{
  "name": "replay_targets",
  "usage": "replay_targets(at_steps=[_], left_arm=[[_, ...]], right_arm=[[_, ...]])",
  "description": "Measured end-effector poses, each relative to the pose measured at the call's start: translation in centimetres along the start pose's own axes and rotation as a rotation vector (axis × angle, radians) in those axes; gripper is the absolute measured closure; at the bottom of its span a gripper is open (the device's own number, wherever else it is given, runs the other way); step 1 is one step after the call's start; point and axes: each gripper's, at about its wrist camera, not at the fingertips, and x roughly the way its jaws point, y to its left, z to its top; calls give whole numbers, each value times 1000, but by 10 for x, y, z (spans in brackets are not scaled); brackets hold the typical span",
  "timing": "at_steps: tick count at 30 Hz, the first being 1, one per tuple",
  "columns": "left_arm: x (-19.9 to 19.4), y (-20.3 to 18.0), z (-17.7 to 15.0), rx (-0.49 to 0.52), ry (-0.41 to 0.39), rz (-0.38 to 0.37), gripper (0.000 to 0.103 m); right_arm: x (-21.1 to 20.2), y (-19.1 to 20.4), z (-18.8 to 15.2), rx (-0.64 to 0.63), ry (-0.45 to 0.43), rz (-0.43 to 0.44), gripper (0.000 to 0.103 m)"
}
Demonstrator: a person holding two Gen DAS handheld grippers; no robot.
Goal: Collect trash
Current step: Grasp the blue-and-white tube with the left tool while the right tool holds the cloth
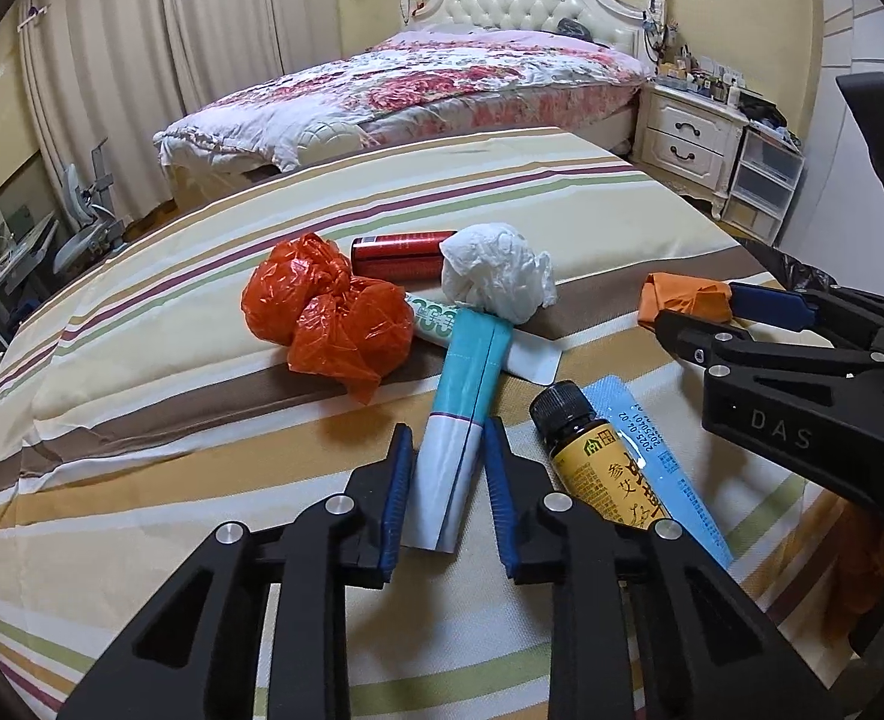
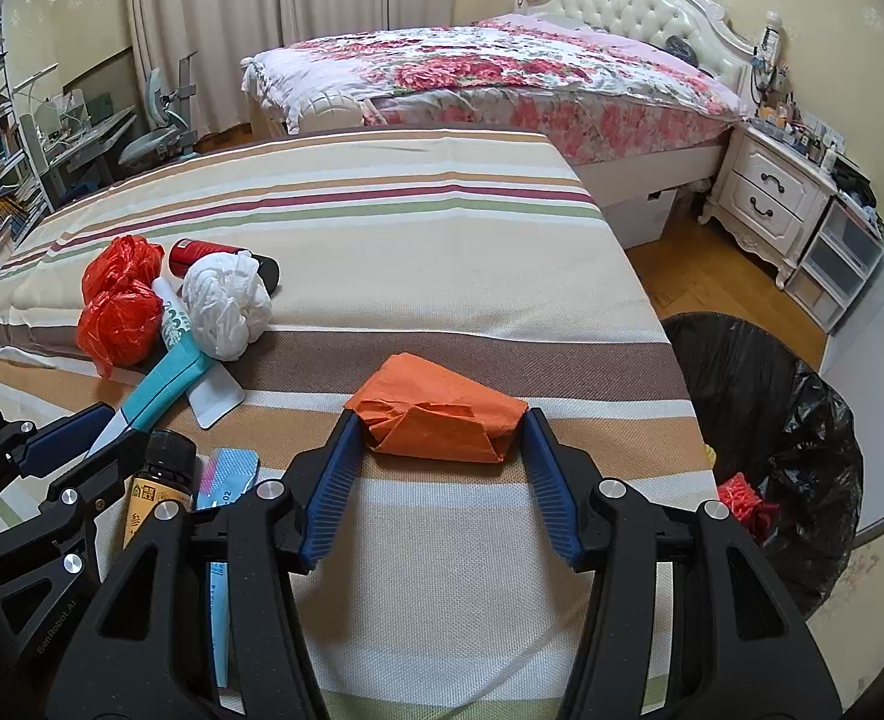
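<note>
- The left gripper (image 1: 448, 480) has its blue pads pressed against both sides of a rolled paper tube (image 1: 463, 414), teal at its far end and white with a thin purple line at the near end; the tube lies flat on the striped bedsheet (image 1: 172, 312), near the middle of the near edge.
- The right gripper (image 2: 439, 438) pinches an orange folded paper wad (image 2: 436, 414) between its pads; the wad is creased, wedge-shaped, and rests on the sheet close to the right edge.
- Just right of the tube stands a small brown bottle (image 1: 586, 456) with a black ribbed cap and a yellow label, leaning on a flat light-blue sachet (image 1: 652, 450) printed with a date.
- Beyond the tube's teal end lie a crumpled white tissue ball (image 1: 496, 273), a knotted red plastic bag (image 1: 328, 312), a red cylinder (image 1: 397, 255) lying on its side, a white-and-green tube (image 1: 433, 321) and a flat white card (image 1: 532, 357), all bunched together toward the middle of the sheet.
- Off the sheet's right edge, on the floor, sits a bin lined with a black bag (image 2: 766, 396); a scrap of red stuff (image 2: 742, 501) shows inside it.
- Behind, a bed with a floral quilt (image 2: 490, 78) and a white nightstand (image 2: 772, 192).
</note>
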Motion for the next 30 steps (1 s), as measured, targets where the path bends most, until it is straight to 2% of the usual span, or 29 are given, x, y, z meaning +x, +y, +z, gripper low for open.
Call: replay_targets(at_steps=[3, 8, 10, 11, 12, 16, 17, 21, 26, 30], left_arm=[[-1, 7, -1, -36, -1, 3, 82], [1, 13, 1, -89, 2, 16, 81], [2, 15, 3, -100, 6, 17, 72], [3, 16, 4, -110, 12, 24, 59], [5, 18, 4, -122, 17, 30, 52], [7, 25, 9, -163, 20, 17, 51], [7, 24, 9, -159, 19, 19, 52], [5, 17, 7, -117, 5, 25, 76], [4, 18, 7, -122, 0, 14, 83], [3, 22, 6, -150, -5, -7, 84]], right_arm=[[0, 0, 0, 0, -1, 1, 49], [0, 0, -1, 1, 0, 1, 49], [0, 0, -1, 0, -1, 0, 49], [0, 0, -1, 0, -1, 0, 49], [0, 1, -1, 0, -2, -1, 49], [0, 1, -1, 0, -2, 0, 49], [0, 1, -1, 0, -2, -1, 49], [0, 1, -1, 0, -2, -1, 49], [-1, 0, 0, 0, -4, -2, 49], [-2, -1, 1, 1, -5, -5, 50]])
